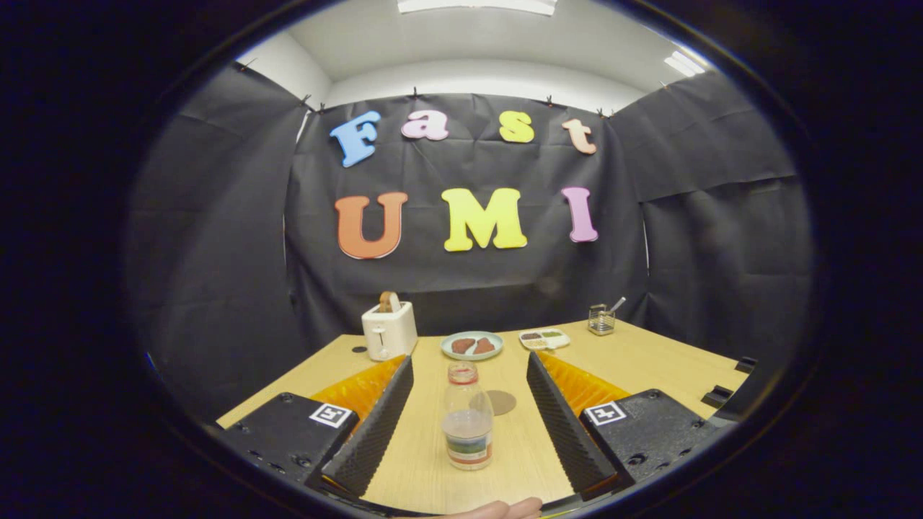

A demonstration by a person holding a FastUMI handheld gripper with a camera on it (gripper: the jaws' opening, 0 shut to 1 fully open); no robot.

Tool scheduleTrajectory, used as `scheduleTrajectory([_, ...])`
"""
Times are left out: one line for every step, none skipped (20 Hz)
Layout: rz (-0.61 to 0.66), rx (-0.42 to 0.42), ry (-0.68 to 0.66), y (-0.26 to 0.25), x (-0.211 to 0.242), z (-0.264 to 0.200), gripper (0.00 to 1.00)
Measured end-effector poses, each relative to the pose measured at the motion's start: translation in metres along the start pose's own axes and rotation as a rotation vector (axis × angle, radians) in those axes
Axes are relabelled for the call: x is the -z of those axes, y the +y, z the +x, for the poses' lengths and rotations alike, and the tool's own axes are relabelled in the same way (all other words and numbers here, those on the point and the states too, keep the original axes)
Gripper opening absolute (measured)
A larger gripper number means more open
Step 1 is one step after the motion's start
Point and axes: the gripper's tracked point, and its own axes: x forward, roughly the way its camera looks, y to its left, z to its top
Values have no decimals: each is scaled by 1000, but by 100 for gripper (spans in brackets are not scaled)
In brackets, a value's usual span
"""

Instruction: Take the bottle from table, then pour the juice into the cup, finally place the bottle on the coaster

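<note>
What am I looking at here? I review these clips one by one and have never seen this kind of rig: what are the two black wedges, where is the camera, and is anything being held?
There is no robot arm. A person carries a hand-held gripper, and the camera rides on it, looking forward along its two fingers; those are the black ribbed wedges you see. The fisheye lens bends the scene.

The fingers are spread wide and hold nothing. Between them, upright on the wooden table, stands a clear bottle with a red cap and a little liquid at the bottom. Neither finger touches it. Just beyond it lies a round brown coaster.

Farther back sit a white toaster, a plate with food, a small divided tray and a little wire holder. A bit of a hand shows nearest the camera.
</note>
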Motion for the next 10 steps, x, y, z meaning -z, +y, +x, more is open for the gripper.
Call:
scheduleTrajectory([2, 5, -7, -1, 9, 5, 100])
scheduleTrajectory([3, 3, -4, 2, 21, 11, 100])
scheduleTrajectory([-7, 2, 2, 3, 34, 17, 100])
scheduleTrajectory([-25, 8, 11, 2, 45, 21, 100])
scheduleTrajectory([-49, 8, 15, 1, 55, 26, 100])
scheduleTrajectory([-66, 16, 13, 0, 62, 29, 100])
scheduleTrajectory([-65, 17, -1, 0, 64, 34, 100])
scheduleTrajectory([-64, 9, -21, 5, 68, 38, 100])
scheduleTrajectory([-76, 10, -20, 7, 75, 44, 100])
scheduleTrajectory([-92, 30, -3, 2, 89, 51, 100])
